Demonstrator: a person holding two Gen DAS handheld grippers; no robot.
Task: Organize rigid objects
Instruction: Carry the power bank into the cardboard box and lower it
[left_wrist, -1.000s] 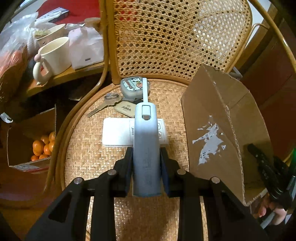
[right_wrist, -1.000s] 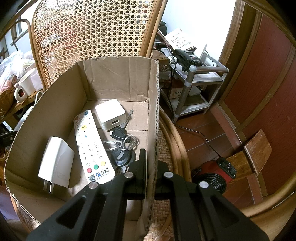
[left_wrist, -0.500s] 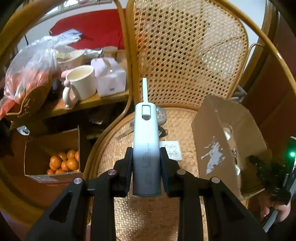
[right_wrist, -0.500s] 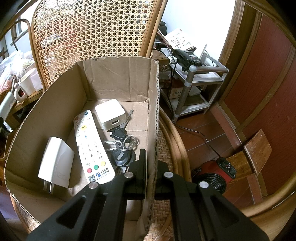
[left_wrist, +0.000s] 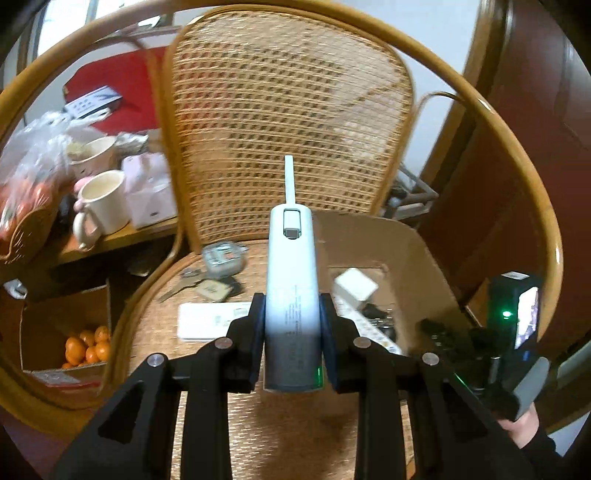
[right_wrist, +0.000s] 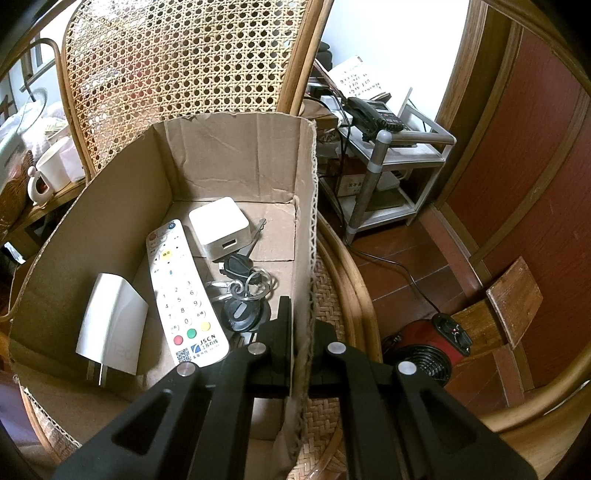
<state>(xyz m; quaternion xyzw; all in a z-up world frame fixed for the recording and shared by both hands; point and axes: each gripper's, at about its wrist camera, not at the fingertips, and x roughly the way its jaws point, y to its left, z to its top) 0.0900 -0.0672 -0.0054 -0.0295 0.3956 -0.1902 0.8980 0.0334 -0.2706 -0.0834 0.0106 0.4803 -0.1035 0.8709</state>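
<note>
My left gripper (left_wrist: 291, 325) is shut on a pale blue-grey power bank (left_wrist: 291, 288) with a short cable sticking up, held in the air above the rattan chair seat (left_wrist: 155, 325). On the seat lie a white flat device (left_wrist: 210, 321), keys with a tag (left_wrist: 207, 288) and a grey tape measure (left_wrist: 223, 258). My right gripper (right_wrist: 301, 332) is shut on the right wall of a cardboard box (right_wrist: 306, 236). The box holds a white remote (right_wrist: 181, 291), a white cube charger (right_wrist: 219, 227), a white plug adapter (right_wrist: 114, 325) and black keys (right_wrist: 240, 291).
A side table at the left carries a cream mug (left_wrist: 101, 208), a pink box and bagged fruit. A floor box of oranges (left_wrist: 86, 345) sits left of the chair. A metal shelf with a telephone (right_wrist: 373, 112) and a red fan (right_wrist: 424, 354) stand at the right.
My left gripper has lifted the power bank higher and swung right, so the open box comes into its view. The right gripper and the box have not moved.
</note>
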